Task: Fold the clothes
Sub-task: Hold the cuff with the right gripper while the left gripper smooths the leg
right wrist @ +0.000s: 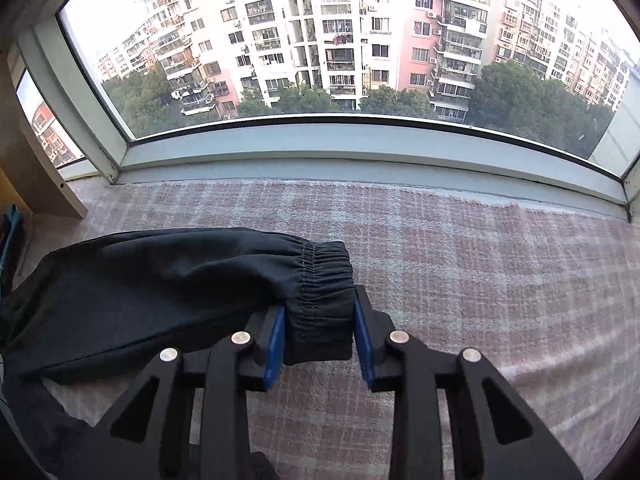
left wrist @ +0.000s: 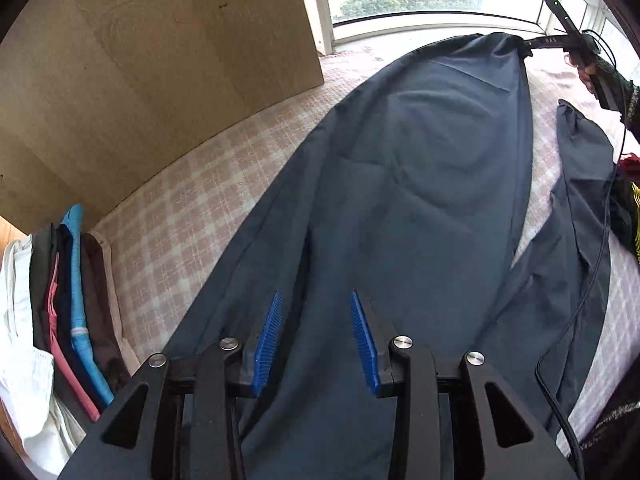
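Observation:
Dark navy trousers [left wrist: 420, 184] lie lengthwise on a pink plaid bed cover [left wrist: 180, 208]. My left gripper [left wrist: 316, 298] hovers over their near end, blue pads apart, with cloth only below them. One leg stretches away to the far right, where my right gripper [left wrist: 532, 46] holds its end up. In the right wrist view the right gripper [right wrist: 320, 312] is shut on the leg's elastic cuff [right wrist: 324, 272], with a pad pressing on each side. The rest of that leg [right wrist: 160, 292] trails off to the left. The other leg [left wrist: 580, 200] lies loose at the right.
A stack of folded clothes [left wrist: 72, 320] stands at the left edge of the bed. A wooden board [left wrist: 140, 80] rises behind it. A window sill [right wrist: 360, 148] bounds the far side. A black cable [left wrist: 592, 280] hangs at the right, below a person's hand [left wrist: 586, 74].

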Available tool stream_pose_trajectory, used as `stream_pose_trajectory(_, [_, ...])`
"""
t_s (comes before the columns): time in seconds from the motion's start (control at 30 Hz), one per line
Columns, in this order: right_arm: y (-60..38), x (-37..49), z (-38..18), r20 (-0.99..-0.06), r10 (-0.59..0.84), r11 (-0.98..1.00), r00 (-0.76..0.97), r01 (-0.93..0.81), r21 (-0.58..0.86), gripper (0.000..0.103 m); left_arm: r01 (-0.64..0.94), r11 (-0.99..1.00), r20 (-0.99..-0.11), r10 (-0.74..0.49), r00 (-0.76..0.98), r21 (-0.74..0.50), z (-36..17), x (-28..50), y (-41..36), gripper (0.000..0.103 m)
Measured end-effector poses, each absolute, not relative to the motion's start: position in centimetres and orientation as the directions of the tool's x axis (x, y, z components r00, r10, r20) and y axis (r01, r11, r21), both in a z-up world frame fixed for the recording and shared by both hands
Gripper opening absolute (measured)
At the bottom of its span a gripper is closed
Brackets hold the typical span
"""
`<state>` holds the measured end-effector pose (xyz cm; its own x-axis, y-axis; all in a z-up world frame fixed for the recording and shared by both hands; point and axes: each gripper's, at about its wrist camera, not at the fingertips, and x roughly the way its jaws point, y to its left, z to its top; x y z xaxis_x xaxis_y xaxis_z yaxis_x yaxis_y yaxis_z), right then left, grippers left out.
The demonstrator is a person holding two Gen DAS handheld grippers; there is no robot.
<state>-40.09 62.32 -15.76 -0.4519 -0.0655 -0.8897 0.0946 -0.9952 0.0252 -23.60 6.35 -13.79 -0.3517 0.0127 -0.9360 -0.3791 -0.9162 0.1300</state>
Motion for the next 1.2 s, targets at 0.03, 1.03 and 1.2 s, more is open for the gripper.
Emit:
stream_pose_trajectory(0.03, [62.2, -39.8, -16.3, -0.907, 0.007, -0.995, -0.422, 0.091, -0.050, 0.048, -0.366, -0.923, -0.940, 0.015, -0.342, 0.119, -13.6, -22.5, 6.1, 0.035])
stream_pose_trajectory(1.03, [57.8, -24.4, -11.2, -0.838, -0.264, -0.929, -0.478, 0.360, 0.088, 0.025, -0.288, -0.950, -0.960, 0.185, -0.209, -0.120, -15.7, -5.6, 11.4, 0.037])
stream_pose_trajectory(1.2, [62.7, -22.2, -6.2, -0.757, -0.231, -0.971, -0.611, 0.188, 0.145, 0.025, -0.215, -0.967, -0.961, 0.181, -0.209, -0.135, -16.2, -0.8, 10.1, 0.037])
